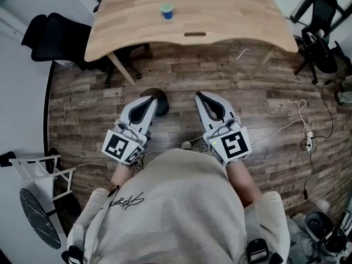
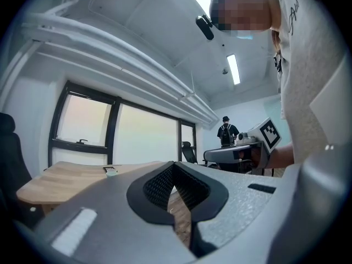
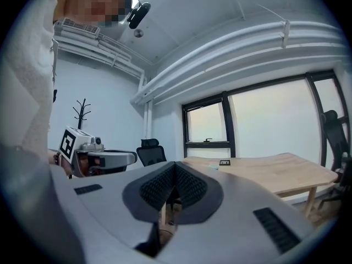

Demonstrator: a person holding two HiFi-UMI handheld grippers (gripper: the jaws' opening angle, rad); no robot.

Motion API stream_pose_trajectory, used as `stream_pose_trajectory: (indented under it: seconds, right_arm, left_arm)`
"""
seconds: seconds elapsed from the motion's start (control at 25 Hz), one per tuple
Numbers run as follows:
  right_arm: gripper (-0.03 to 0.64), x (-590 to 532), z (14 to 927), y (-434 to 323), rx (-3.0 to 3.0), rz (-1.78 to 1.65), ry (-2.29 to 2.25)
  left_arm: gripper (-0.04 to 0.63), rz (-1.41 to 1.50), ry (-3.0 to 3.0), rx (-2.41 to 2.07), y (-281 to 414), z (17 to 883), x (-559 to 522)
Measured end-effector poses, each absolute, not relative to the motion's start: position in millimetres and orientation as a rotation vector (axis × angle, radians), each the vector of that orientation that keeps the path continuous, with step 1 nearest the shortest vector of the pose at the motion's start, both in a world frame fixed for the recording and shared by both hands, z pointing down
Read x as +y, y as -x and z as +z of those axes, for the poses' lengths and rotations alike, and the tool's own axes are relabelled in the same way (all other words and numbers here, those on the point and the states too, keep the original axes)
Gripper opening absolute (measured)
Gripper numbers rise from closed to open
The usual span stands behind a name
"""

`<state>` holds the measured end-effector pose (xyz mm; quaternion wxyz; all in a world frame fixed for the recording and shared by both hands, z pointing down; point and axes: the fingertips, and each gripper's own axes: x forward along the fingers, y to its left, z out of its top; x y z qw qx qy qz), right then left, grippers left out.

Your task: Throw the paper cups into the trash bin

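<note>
You hold your left gripper and right gripper level above the brown plank floor, each claw pressed together on nothing. The small blue-and-green paper cup stands upright on the light wooden table, well ahead.

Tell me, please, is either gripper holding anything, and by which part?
Nothing is held: the left gripper and right gripper are both shut and empty.

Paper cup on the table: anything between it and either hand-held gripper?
Nothing visible. The paper cup stands alone on the wooden table. Only bare wood and open floor lie between it and the left hand-held gripper and right hand-held gripper, both shut, empty. A dark round object sits on the floor at the left one's tip.
</note>
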<state>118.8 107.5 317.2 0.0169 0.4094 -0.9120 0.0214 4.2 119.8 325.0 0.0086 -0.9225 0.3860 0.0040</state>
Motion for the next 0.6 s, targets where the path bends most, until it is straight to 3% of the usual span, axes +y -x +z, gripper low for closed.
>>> stream_pose_trajectory:
  seconds: [0.6]
  right_arm:
    - [0.008, 116, 312, -128, -2.796, 0.025, -1.351]
  left_arm:
    - [0.002, 0.012, 2.878, 1.188, 7, 322, 126]
